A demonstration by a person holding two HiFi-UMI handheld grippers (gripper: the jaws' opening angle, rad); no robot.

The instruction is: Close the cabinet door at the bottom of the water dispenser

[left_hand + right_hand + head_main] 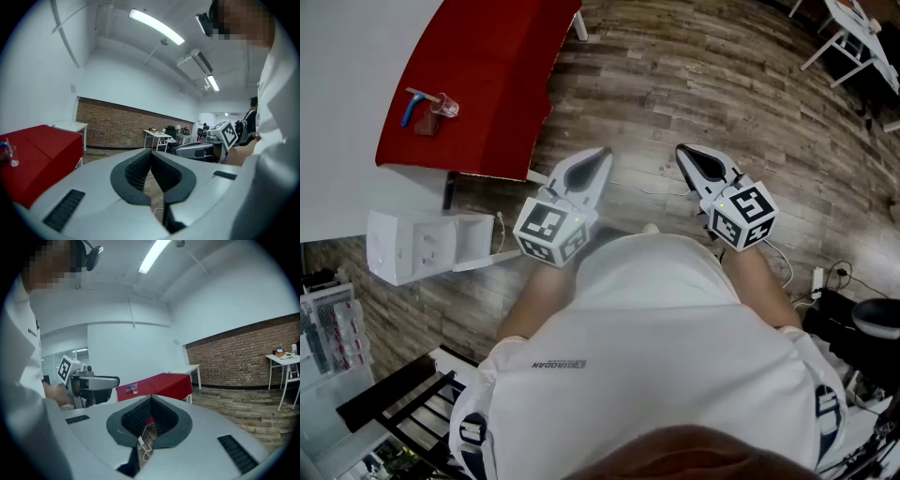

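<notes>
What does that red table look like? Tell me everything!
The red table is long and looks draped in smooth red cloth that hangs down its sides. It stands on the wooden floor, ahead and left of the person. A clear cup and a blue-handled thing sit near one end.

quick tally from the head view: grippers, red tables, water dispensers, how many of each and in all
grippers: 2 (left gripper, right gripper)
red table: 1
water dispenser: 1
total: 4
</notes>
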